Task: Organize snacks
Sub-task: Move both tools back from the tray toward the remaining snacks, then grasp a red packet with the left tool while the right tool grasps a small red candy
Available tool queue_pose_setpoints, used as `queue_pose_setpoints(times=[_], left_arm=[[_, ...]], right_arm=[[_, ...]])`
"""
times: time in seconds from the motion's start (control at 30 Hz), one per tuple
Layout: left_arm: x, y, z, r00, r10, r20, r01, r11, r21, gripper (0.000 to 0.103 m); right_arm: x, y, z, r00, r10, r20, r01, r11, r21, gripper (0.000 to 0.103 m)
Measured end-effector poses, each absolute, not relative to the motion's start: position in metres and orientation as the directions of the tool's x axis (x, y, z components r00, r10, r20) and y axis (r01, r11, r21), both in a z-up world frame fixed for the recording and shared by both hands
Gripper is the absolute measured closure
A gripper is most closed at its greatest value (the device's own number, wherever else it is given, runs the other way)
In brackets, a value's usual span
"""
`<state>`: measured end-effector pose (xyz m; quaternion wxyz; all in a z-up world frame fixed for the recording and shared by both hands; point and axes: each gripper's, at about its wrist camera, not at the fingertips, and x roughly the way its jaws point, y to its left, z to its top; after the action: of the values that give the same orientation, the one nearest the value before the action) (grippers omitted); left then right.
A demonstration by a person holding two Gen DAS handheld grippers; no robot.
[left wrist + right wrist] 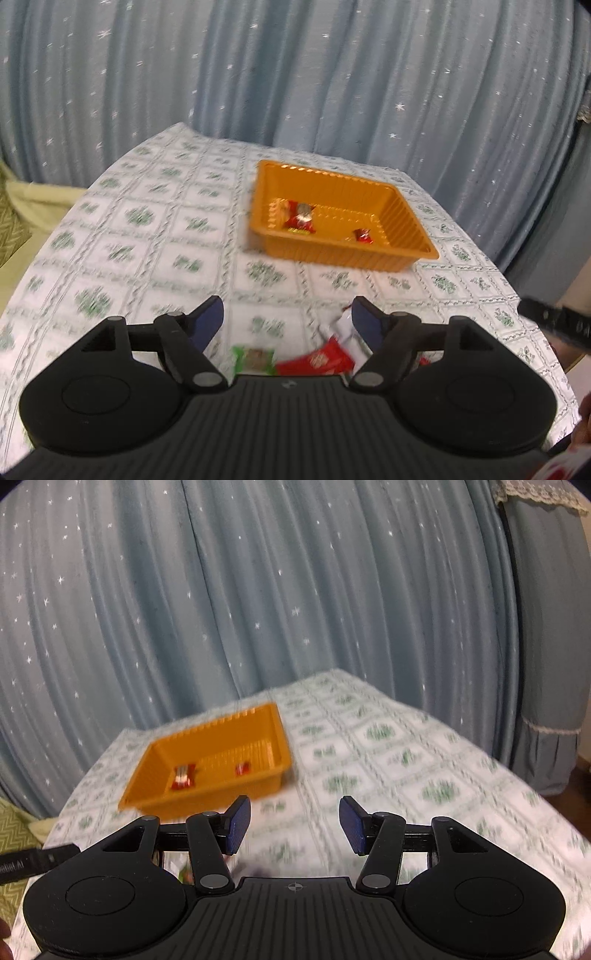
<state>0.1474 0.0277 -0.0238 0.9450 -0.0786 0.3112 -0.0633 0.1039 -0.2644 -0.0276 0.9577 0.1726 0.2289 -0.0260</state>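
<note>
- The left tongs [287, 317] hang spread wide over the near edge of the bench [147, 236], holding nothing.
- The right tongs [294, 821] are likewise spread and empty, over bare patterned cloth to the right of the tray.
- The orange tray [402, 221] sits toward the far side of the bench; two red-wrapped snacks [300, 219] lie inside, one at its left end, one smaller nearer the middle.
- Loose snacks lie close under the left tongs: a green packet [255, 360], a red packet [317, 360] just to its right, and a white-and-red wrapper [343, 325] touching the red one.
- The step in hand looks like picking one of these; I'd lower the left tongs straight down over a single packet, closing across its short side so the neighbours are not dragged along.
- The wrappers look thin and crinkly, so a flat, firm pinch near the middle should hold best.
- Both views are motion-blurred, so print on the packets cannot be read.
</note>
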Motion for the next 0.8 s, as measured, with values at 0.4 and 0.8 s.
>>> queue_pose_setpoints(times=[0.4,0.8], left_arm=[[0.105,0.033,-0.038,0.771,-0.157,-0.617,0.057,0.982,-0.178,0.028],[0.11,0.034,-0.055,0.75,-0.155,-0.643,0.062,0.984,-0.165,0.028]], right_arm=[[0.066,-0.245,-0.047,0.849,0.081,-0.522,0.095,0.948,0.302,0.049],[0.081,-0.236,-0.074,0.804,0.12,-0.583,0.076,0.951,0.3,0.049]])
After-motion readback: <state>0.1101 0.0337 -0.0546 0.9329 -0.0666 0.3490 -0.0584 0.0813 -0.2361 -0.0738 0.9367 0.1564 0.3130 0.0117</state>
